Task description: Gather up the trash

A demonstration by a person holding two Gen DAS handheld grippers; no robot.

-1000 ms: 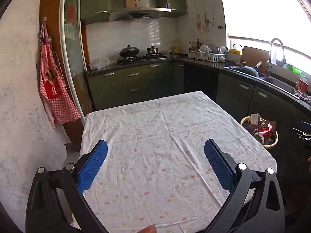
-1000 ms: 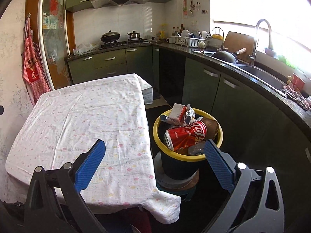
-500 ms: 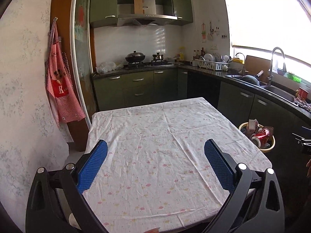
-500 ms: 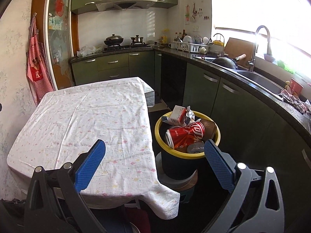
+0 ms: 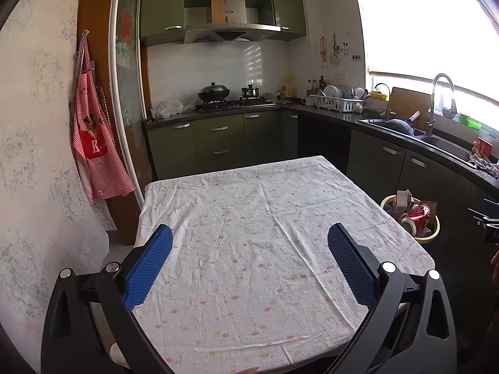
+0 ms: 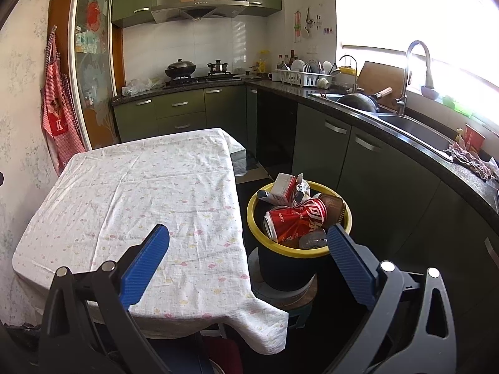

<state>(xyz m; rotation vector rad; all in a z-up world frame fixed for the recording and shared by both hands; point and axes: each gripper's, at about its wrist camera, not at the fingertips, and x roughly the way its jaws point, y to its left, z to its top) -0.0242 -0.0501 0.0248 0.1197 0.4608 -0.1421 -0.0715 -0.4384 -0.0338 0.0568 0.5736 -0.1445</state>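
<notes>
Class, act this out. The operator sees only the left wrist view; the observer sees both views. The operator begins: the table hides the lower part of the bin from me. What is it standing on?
Observer: The bin stands raised on a low round stool, not on the floor.
Operator: Is the right gripper carrying anything?
Observer: No. The right gripper is open and empty.
Operator: How does the tablecloth hang on the bin's side?
Observer: The near corner of the tablecloth droops in a point beside the stool.
</notes>
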